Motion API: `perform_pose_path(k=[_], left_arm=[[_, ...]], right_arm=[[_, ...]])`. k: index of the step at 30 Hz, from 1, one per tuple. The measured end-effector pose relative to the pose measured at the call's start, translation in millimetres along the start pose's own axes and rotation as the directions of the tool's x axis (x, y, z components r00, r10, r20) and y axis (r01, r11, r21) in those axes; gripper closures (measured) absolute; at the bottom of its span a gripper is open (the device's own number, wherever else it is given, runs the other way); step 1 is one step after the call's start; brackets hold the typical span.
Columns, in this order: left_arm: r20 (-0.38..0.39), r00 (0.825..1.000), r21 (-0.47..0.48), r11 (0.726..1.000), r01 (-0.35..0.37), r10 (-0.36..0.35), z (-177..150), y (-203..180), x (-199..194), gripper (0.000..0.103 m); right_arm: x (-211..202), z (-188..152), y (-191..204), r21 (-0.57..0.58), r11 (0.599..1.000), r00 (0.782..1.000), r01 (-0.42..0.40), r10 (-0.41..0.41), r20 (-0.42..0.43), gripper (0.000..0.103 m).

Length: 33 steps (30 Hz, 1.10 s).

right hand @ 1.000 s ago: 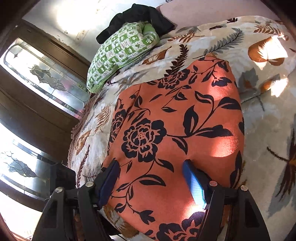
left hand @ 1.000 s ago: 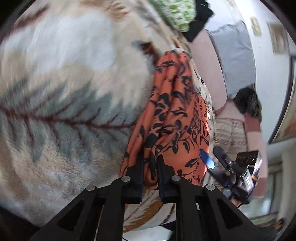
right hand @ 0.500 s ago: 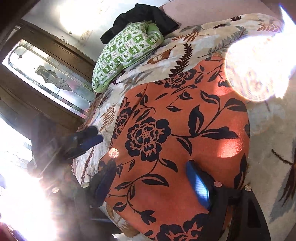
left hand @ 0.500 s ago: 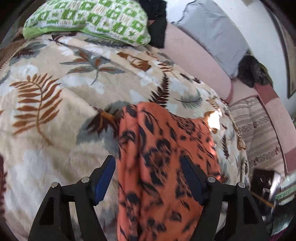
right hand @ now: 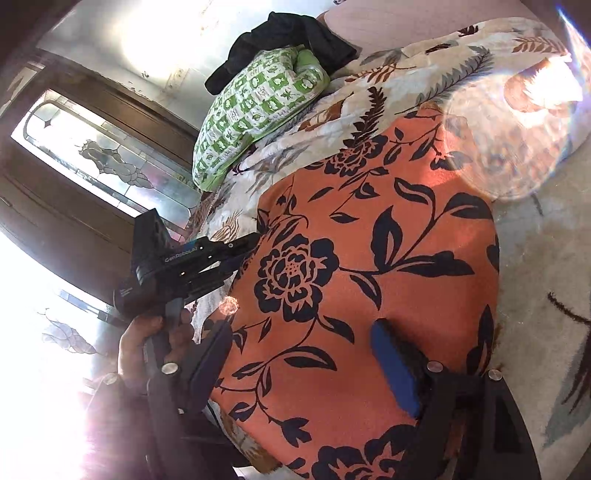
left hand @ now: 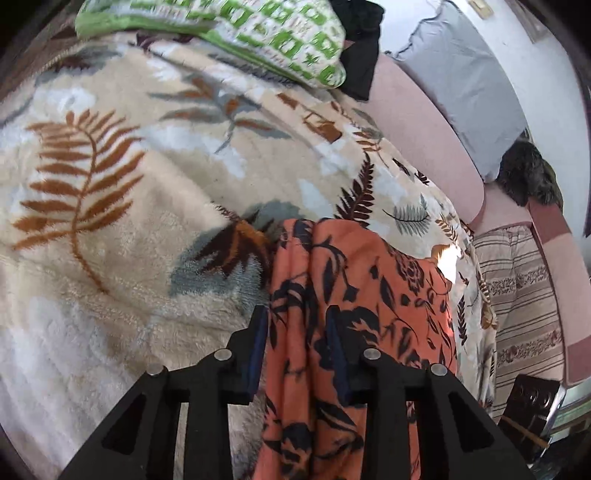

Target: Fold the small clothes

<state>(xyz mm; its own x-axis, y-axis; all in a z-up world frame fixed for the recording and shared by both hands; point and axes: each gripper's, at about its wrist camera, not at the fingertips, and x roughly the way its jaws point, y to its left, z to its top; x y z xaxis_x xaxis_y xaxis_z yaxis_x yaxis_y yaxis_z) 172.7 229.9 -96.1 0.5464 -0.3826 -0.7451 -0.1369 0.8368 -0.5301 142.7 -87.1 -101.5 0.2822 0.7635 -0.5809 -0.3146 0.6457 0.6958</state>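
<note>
An orange garment with black flowers (right hand: 369,266) lies folded flat on a cream leaf-print blanket (left hand: 129,221). In the left wrist view the garment (left hand: 369,295) shows its left edge. My left gripper (left hand: 297,332) straddles that edge with its jaws partly closed around a fold of cloth. It also shows in the right wrist view (right hand: 243,243), at the garment's left edge. My right gripper (right hand: 299,354) is open and hovers over the garment's near end, with its blue pad (right hand: 391,365) on or just above the cloth.
A green-and-white patterned pillow (right hand: 255,114) and a black garment (right hand: 295,33) lie at the bed's far end. A pink headboard (left hand: 424,129), a grey pillow (left hand: 461,74) and a striped cover (left hand: 524,302) are to the right. A dark wooden glass-panelled door (right hand: 92,155) is left.
My left gripper let go of the garment, opened wide, and has now narrowed around the garment's left edge. The right gripper stayed open over the near end.
</note>
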Motion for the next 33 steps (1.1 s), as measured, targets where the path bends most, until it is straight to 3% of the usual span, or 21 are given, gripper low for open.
perform_pose_path(k=[2, 6, 10, 13, 21, 26, 28, 29, 30, 33], left_arm=[[0.011, 1.000, 0.059, 0.998, -0.014, 0.014, -6.0, -12.6, -12.1, 0.066], [0.085, 0.994, 0.122, 0.989, -0.081, 0.070, -23.2, -35.3, -39.1, 0.032], [0.116, 0.980, 0.165, 0.969, -0.183, 0.165, -41.1, -48.4, -48.3, 0.030], [0.104, 0.979, 0.168, 0.967, -0.190, 0.174, -49.7, -46.8, -49.4, 0.030], [0.110, 0.977, 0.183, 0.962, -0.202, 0.184, -54.1, -50.7, -49.7, 0.030], [0.104, 0.976, 0.184, 0.960, -0.209, 0.192, -53.8, -48.1, -44.2, 0.030], [0.069, 0.960, 0.193, 0.941, -0.278, 0.270, -55.9, -42.3, -28.6, 0.030], [0.028, 0.953, 0.201, 0.932, -0.301, 0.302, -57.5, -37.6, -17.3, 0.030], [0.002, 0.953, 0.200, 0.934, -0.297, 0.303, -59.1, -33.3, -10.5, 0.029], [0.025, 0.955, 0.169, 0.941, -0.295, 0.295, -60.5, -24.6, -12.2, 0.021]], right_arm=[[-3.1, 2.0, 0.8, 0.018, 1.000, 1.000, 0.001, -0.001, -0.001, 0.023], [-20.9, 4.4, 11.3, 0.025, 0.999, 0.998, -0.040, 0.039, 0.056, 0.022], [-25.4, 6.2, 9.3, 0.061, 0.998, 0.997, -0.004, 0.000, 0.075, 0.022], [-30.8, 5.9, 3.0, 0.116, 0.993, 0.996, -0.010, -0.001, 0.090, 0.022], [-43.7, 10.4, 2.0, 0.130, 0.991, 0.992, -0.004, -0.013, 0.123, 0.022], [-33.1, 24.6, 8.4, 0.106, 0.994, 0.994, -0.040, 0.029, 0.107, 0.022], [-20.2, 30.6, -2.7, 0.143, 0.988, 0.995, -0.058, 0.045, 0.091, 0.019], [-9.2, 32.7, -12.9, 0.176, 0.984, 0.998, -0.022, 0.013, 0.054, 0.018], [2.4, 33.3, -23.9, 0.224, 0.974, 1.000, 0.009, -0.009, 0.000, 0.017], [-3.3, 43.1, -12.6, 0.186, 0.982, 0.999, -0.037, 0.037, 0.005, 0.017]])
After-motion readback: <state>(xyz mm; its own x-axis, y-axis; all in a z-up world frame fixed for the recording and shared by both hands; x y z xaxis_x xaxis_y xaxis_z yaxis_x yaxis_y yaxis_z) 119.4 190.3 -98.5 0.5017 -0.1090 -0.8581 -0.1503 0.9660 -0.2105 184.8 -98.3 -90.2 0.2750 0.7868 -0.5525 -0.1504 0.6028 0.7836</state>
